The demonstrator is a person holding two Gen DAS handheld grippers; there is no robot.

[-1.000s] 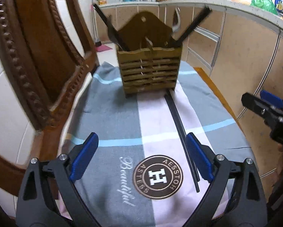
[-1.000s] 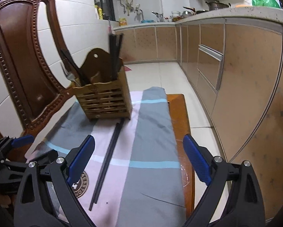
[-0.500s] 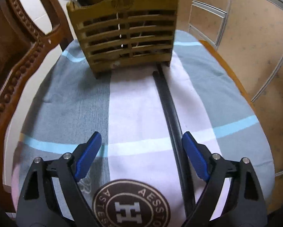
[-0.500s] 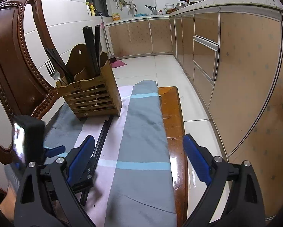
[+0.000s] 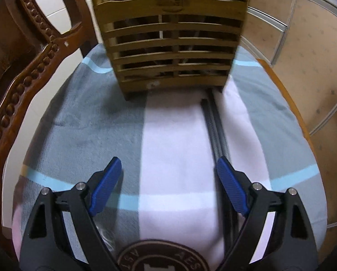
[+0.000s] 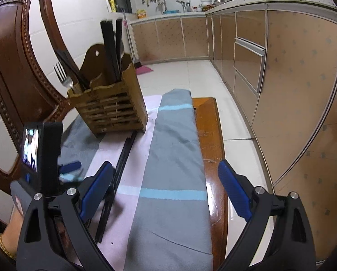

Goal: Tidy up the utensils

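Left wrist view: left gripper (image 5: 168, 176) low over the grey, pink and pale-blue striped towel (image 5: 89, 126), jaws spread wide and holding nothing. Pair of long black chopsticks (image 5: 214, 126) lying flat on the pink stripe, far tips just short of the slatted brown wooden utensil holder (image 5: 170, 47), near ends passing under the right-hand blue pad (image 5: 230, 189). Not centred, then: sticks sit at the edge of the opening, not in its middle. Best shifted sideways toward them until both lie between the pads, then lowered until the pad tips touch the cloth (soft pile, so some press is likely tolerable), then closed across both sticks together. Grip probably better nearer the middle of their length than at the very end, for balance on the lift. Carved dark wooden chair back (image 5: 21, 72) close on the left; worth minding on the swing.

Right wrist view: right gripper (image 6: 165, 187) also gaping and idle, hovering over the grey stripe and the glossy brown wooden tabletop (image 6: 210, 140) edge. Chopsticks (image 6: 125, 153) seen running from the holder (image 6: 111, 110) base toward the left gripper (image 6: 71, 169), whose body hides their near part. Holder already carrying upright black chopsticks (image 6: 111, 49) in the right compartment and a silver fork (image 6: 63, 76) leaning out on the left. Sensible destination judged to be beside the standing black ones. Sticks may roll apart or scissor if pinched unevenly; slow closing advised.
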